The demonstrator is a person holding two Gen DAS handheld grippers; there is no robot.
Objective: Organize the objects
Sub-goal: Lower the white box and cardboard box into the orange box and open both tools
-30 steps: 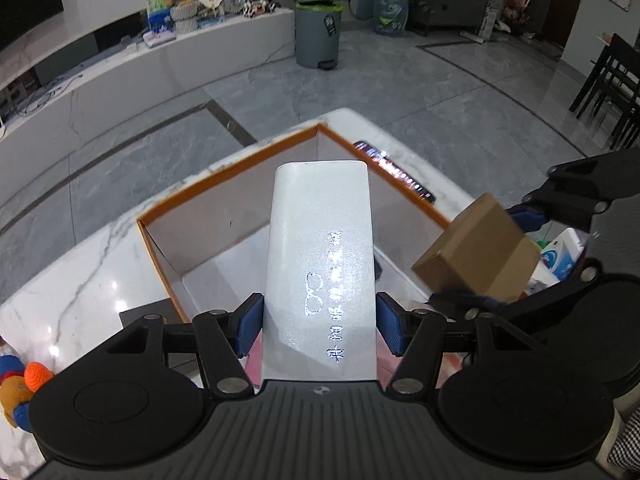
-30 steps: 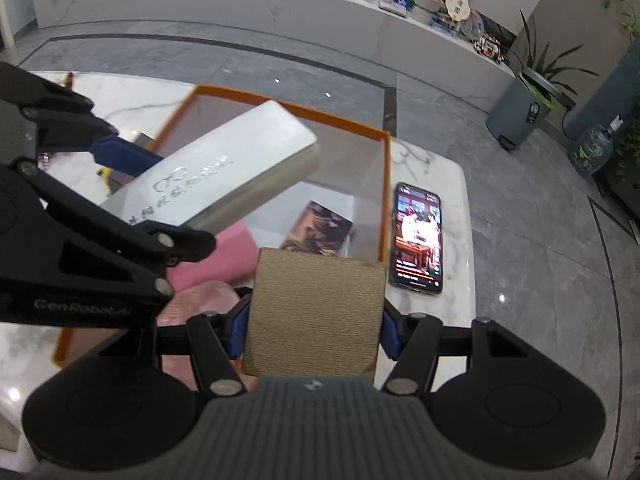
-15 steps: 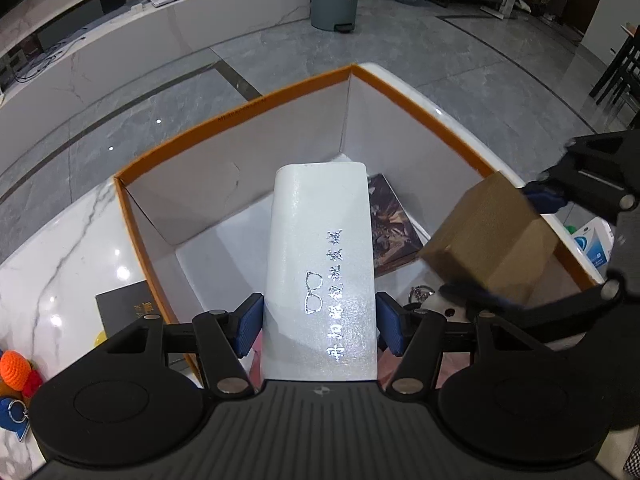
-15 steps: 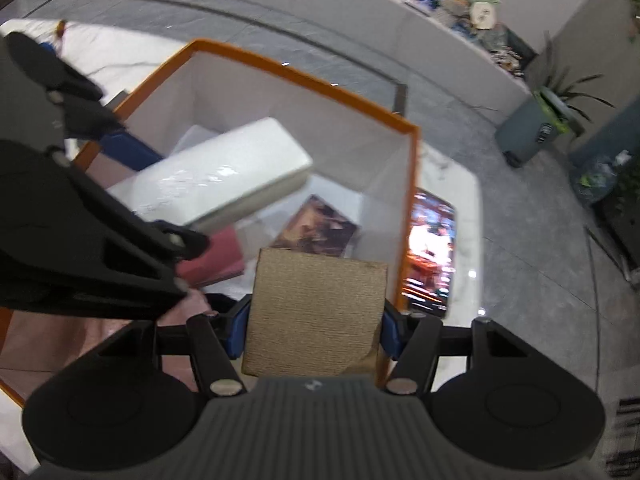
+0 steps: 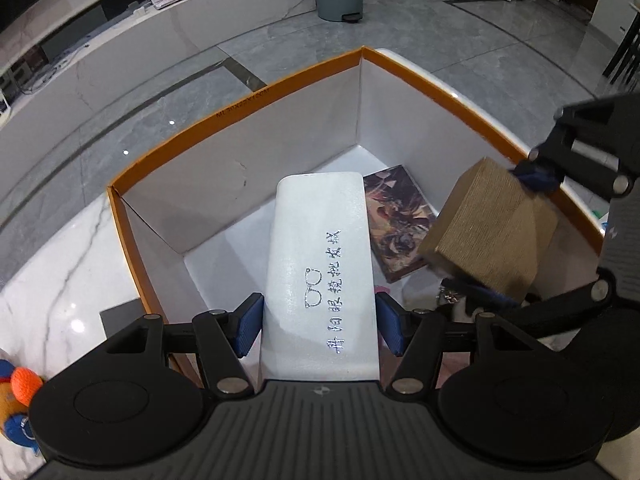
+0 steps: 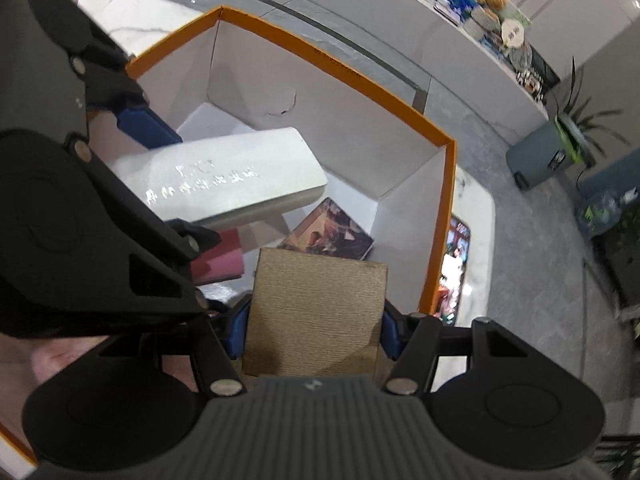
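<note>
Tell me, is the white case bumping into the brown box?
Apart. The left wrist view shows the picture book on the bin floor between the white case and the brown box.

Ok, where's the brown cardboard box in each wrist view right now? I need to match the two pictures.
Left wrist view: brown cardboard box at right of centre, held in the right gripper above the orange-rimmed box.
Right wrist view: brown cardboard box at bottom centre, between the right gripper's blue pads.
Shared landmark: the orange-rimmed box with the dark picture book inside.
</note>
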